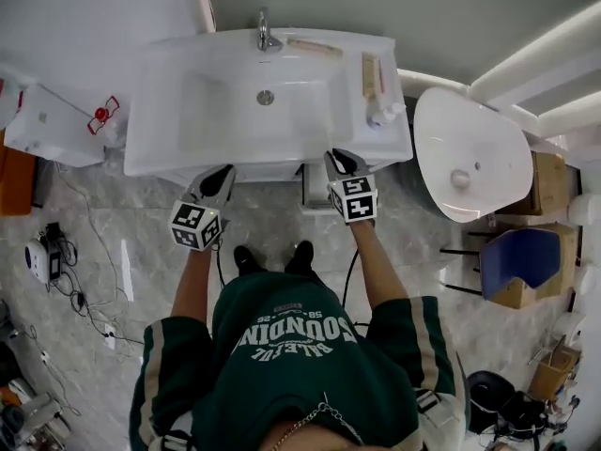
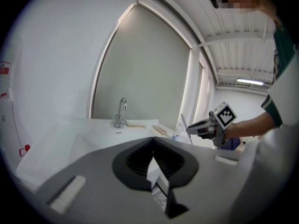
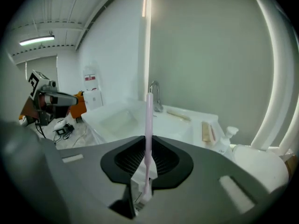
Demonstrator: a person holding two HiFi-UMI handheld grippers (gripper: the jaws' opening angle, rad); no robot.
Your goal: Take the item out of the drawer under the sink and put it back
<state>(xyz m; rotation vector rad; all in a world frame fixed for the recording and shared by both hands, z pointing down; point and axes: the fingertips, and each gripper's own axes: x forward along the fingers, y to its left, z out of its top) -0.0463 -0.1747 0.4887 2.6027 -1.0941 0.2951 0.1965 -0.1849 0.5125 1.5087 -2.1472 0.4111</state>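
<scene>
I stand in front of a white sink vanity (image 1: 169,148) with a chrome tap (image 1: 265,31). My right gripper (image 1: 340,157) hovers at the vanity's front edge, shut on a thin pale pink stick (image 3: 149,120), perhaps a toothbrush, which points up from its jaws (image 3: 146,171). From the left gripper view the stick (image 2: 183,121) rises from the right gripper (image 2: 191,130). My left gripper (image 1: 223,171) is beside it, left of centre, jaws shut with nothing seen between them (image 2: 153,164). A pale box-like part (image 1: 315,188) juts from under the basin; whether it is the drawer is unclear.
A soap dispenser (image 1: 385,113) and wooden items (image 1: 370,73) lie on the sink top. A white oval basin (image 1: 470,153), a blue chair (image 1: 521,256) and cardboard boxes (image 1: 549,181) stand to the right. A white box (image 1: 47,125) and cables (image 1: 56,252) are on the left.
</scene>
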